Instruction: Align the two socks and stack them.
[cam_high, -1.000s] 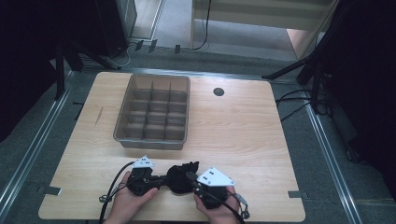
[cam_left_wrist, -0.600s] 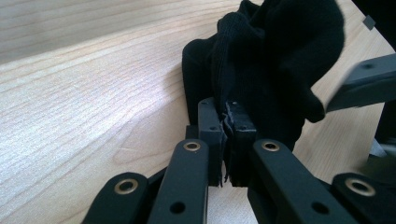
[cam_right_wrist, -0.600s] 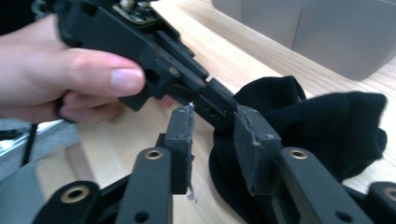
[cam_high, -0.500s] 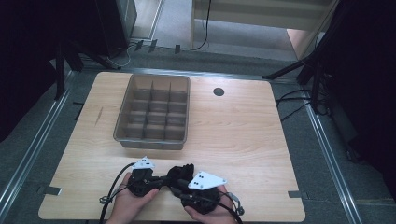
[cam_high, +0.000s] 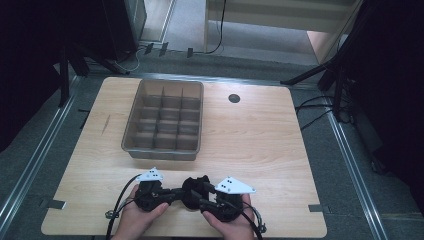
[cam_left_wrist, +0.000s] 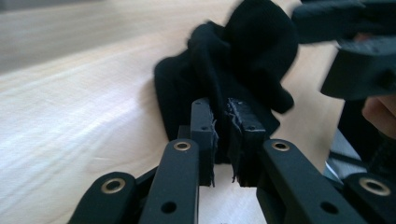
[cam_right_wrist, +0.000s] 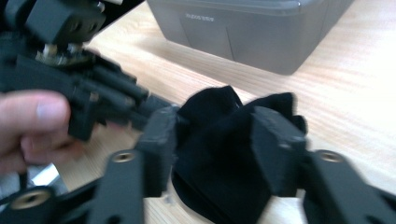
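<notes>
The black cloth (cam_high: 196, 186) sits bunched on the wooden table (cam_high: 260, 145) near its 6 o'clock edge, a crumpled lump with no clear long axis or pointing direction, well short of the grey compartment tray (cam_high: 165, 120) at 12 o'clock from it. The left gripper (cam_left_wrist: 223, 140) reaches in from 9 o'clock with jaws nearly together, pinching a fold of the cloth, while the right gripper (cam_right_wrist: 219, 135) comes from 4 o'clock, its jaws spread wide around the bundle. Motion blur hides whether those wide jaws press the fabric, and what garment it is cannot be told.
</notes>
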